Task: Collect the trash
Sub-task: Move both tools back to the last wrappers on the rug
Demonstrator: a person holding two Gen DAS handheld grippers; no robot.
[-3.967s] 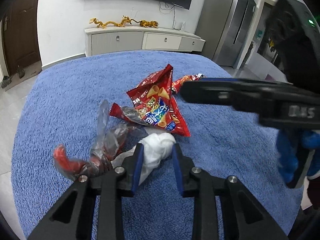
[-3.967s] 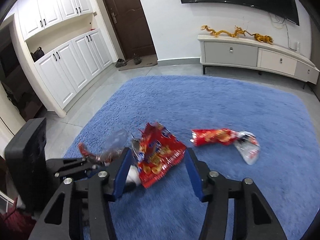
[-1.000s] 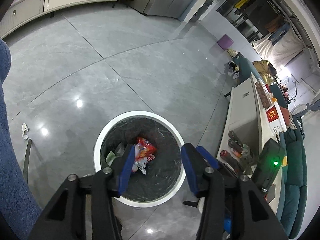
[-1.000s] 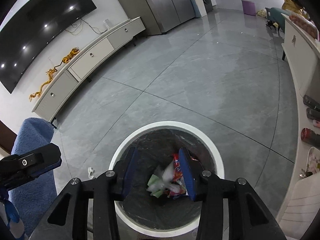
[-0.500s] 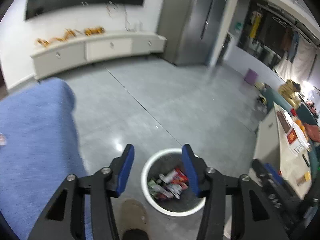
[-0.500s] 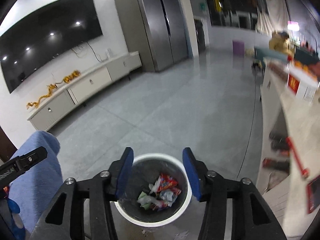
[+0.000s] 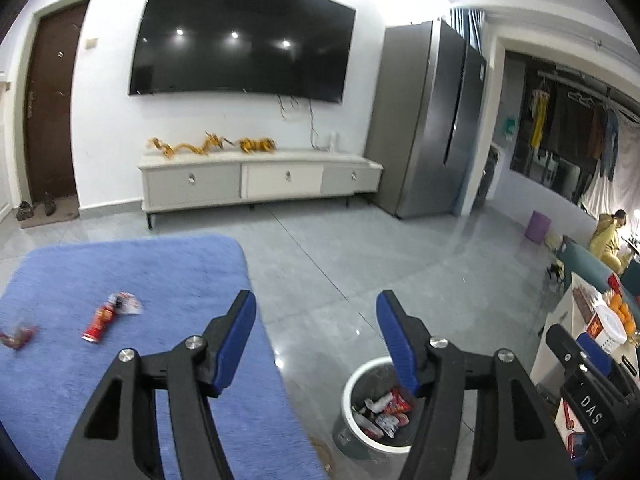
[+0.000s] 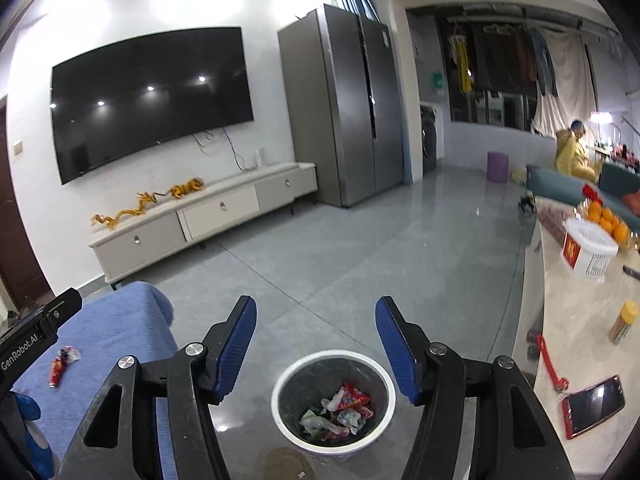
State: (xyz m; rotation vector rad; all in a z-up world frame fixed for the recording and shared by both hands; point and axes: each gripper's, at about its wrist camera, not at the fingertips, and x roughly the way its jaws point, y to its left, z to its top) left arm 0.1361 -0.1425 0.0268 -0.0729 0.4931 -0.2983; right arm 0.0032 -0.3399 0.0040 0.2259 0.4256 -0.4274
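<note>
- Left gripper [image 7: 316,340]: fingers [image 7: 236,340] spread wide with nothing between them, raised and looking across the room; the blue rug [image 7: 120,280] lies below and to its left, so the pose suits turning toward the litter left there.
- Right gripper [image 8: 316,340]: fingers [image 8: 394,344] likewise apart and empty, held above the trash bin [image 8: 334,400].
- Trash bin: white-rimmed, dark-lined, standing on the grey tile floor [image 8: 360,260] just beside the rug's edge; crumpled wrappers [image 8: 340,412] lie at its bottom, judged to be collected pieces.
- Remaining trash: a red wrapper [image 7: 100,324] with a clear-and-white scrap [image 7: 126,304] touching its far end lies on the rug, well apart from the bin; a further red scrap [image 7: 18,336] sits near the rug's left margin, too blurred to identify.
- Task stage (judgement): partly complete; next calls for carrying empty fingers to the rug pieces.
- Worktop [image 8: 580,320] at right carries a phone and bottle, unrelated.
</note>
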